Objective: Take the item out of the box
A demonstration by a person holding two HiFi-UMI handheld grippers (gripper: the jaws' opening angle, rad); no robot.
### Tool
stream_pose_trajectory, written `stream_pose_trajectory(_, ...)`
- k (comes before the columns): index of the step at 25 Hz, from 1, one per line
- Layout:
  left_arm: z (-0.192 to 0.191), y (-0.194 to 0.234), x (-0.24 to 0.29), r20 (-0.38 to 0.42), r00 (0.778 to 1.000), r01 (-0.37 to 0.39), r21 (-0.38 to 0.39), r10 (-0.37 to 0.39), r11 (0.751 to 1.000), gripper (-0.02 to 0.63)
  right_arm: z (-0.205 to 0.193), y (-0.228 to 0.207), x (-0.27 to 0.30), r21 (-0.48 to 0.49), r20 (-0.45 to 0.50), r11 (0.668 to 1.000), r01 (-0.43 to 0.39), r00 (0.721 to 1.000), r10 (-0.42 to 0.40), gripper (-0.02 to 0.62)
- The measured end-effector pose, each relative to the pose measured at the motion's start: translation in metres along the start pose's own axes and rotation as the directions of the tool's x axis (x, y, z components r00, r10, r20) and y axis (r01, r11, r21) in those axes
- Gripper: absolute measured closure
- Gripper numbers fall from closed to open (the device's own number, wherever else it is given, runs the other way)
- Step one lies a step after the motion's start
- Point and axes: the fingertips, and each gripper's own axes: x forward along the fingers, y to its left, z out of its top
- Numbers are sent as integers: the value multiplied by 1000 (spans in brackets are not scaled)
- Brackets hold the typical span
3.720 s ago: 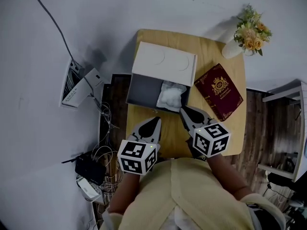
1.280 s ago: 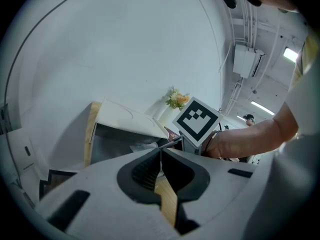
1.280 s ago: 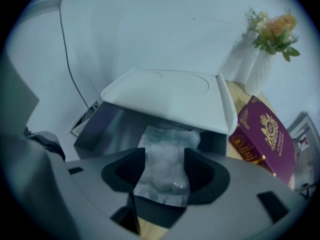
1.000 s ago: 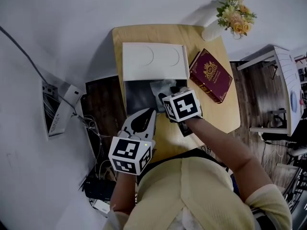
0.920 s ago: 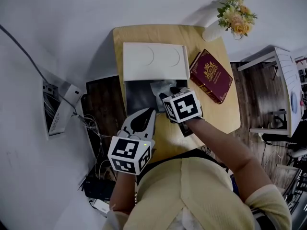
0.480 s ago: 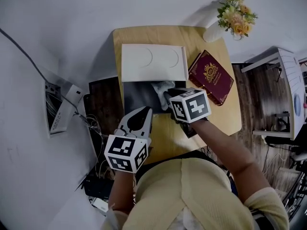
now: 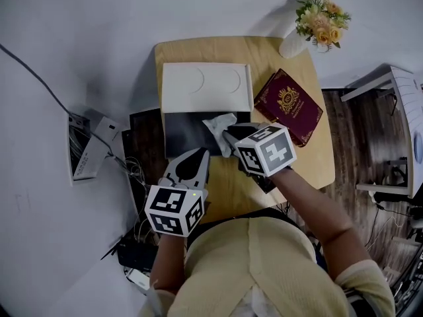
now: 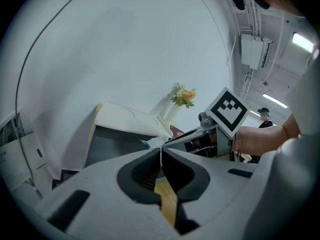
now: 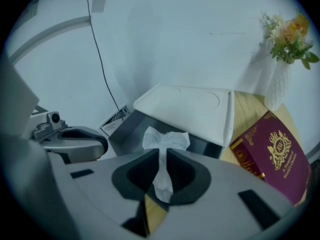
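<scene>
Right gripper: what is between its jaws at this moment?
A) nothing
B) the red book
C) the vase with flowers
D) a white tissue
D: in the right gripper view, the right gripper has just been closing its jaws, and they now pinch the white tissue; the red book lies apart from it.

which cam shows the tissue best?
Right gripper view: the tissue sits in the centre, pinched in the right tongs, which have just been closing on it, above the open box. Head view shows the tissue small; left gripper view only a sliver.
</scene>
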Motion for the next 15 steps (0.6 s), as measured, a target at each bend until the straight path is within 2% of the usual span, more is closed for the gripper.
stream_pose_trajectory(7, 3, -11, 1, -5, 998, -64, 17, 64, 998, 583, 5, 3, -28, -12, 97, 998, -59, 993, 59, 532)
stream_pose_trajectory(10, 5, -21, 4, -1, 998, -66, 19, 66, 998, 583, 4, 2, -41, -13, 134, 997, -81, 988, 82, 532)
stream_pose_trajectory(15, 7, -40, 12, -3, 998, -69, 35, 69, 997, 583, 0, -6, -61, -14, 196, 997, -72, 978, 73, 532)
